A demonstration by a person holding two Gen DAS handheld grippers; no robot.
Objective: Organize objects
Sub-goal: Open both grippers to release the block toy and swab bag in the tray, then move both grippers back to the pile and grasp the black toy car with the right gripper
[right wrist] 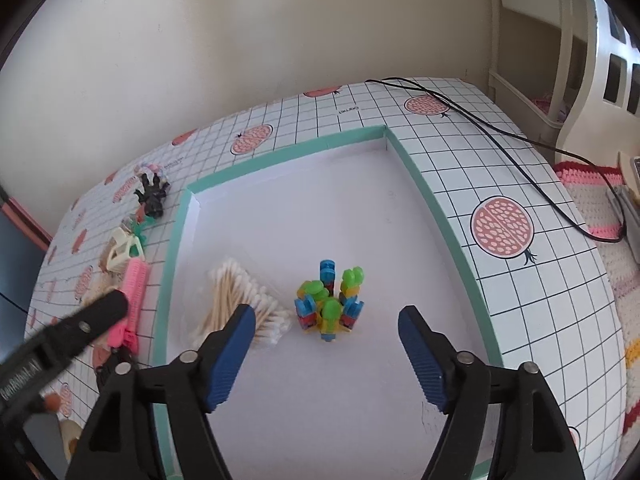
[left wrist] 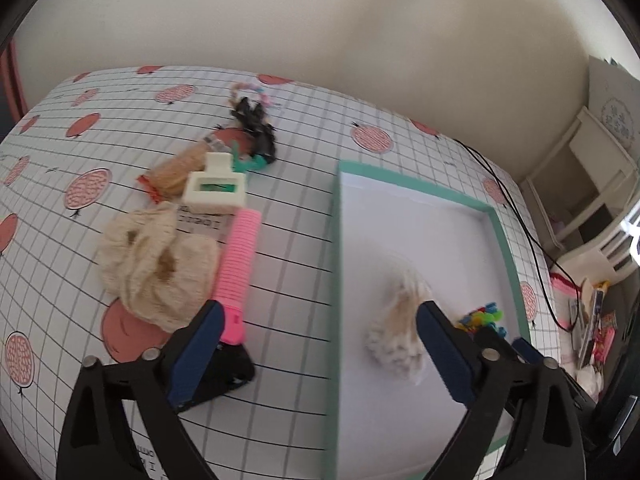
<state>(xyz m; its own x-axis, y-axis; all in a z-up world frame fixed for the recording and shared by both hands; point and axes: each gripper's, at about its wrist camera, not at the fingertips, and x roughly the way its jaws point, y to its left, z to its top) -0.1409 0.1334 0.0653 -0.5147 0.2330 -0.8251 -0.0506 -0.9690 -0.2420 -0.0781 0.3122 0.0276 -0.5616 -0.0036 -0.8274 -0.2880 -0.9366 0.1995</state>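
Observation:
A white tray with a mint-green rim (left wrist: 335, 240) (right wrist: 176, 248) lies on the gridded pomegranate cloth. Inside it are a bag of cotton swabs (left wrist: 396, 332) (right wrist: 240, 304) and a cluster of colourful plastic clips (left wrist: 482, 317) (right wrist: 330, 304). My left gripper (left wrist: 320, 354) is open, straddling the tray's left rim. My right gripper (right wrist: 328, 356) hangs open just short of the clips, holding nothing. Left of the tray lie a pink comb (left wrist: 238, 264) (right wrist: 134, 296), a cream scrunchie (left wrist: 156, 268), a white plastic box (left wrist: 214, 190), a snack packet (left wrist: 176, 170) and a black hair claw (left wrist: 256, 124) (right wrist: 152, 196).
A black cable (right wrist: 500, 132) runs over the table's far right corner. A striped crochet mat (right wrist: 592, 184) and white shelving (left wrist: 592, 184) stand beyond the right edge. A teal clip (left wrist: 248, 162) and a pastel bead ring (left wrist: 256, 90) lie near the black claw.

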